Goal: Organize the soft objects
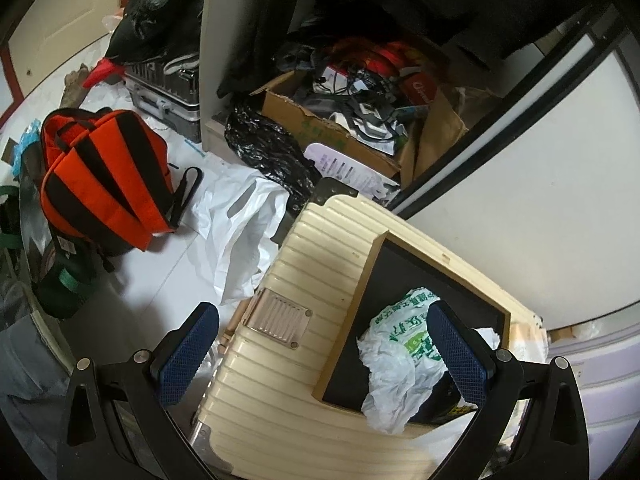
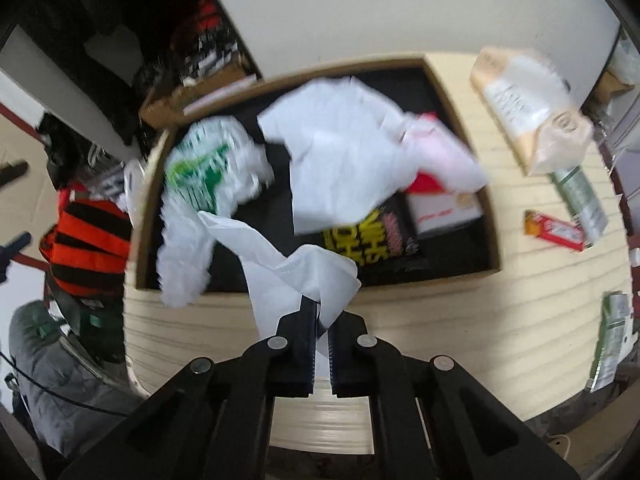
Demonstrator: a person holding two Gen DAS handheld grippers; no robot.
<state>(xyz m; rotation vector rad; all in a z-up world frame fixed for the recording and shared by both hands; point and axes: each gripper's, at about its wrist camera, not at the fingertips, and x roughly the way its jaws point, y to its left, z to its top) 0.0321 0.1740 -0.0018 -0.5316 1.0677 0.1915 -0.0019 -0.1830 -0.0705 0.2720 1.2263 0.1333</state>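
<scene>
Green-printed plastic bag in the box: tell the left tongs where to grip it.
Grip the green-printed bag at its crumpled upper bulge, coming from above with the open left tongs. The box walls block side approaches, and the raised folds offer pinchable material.

I see a cream ribbed suitcase [image 1: 304, 264], an orange-and-black striped backpack [image 1: 104, 184], and a white green-printed bag [image 2: 204, 168].

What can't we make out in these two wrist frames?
- Right wrist: motion blur smears the print on the black packet and the green-print bag.
- Right wrist: the right tool is shut on a white plastic bag; its own fingers hide the pinched edge.
- Left wrist: the crumpled bag covers what lies in the box.
- Left wrist: the open left tool hides the cream suitcase's near corners.
</scene>
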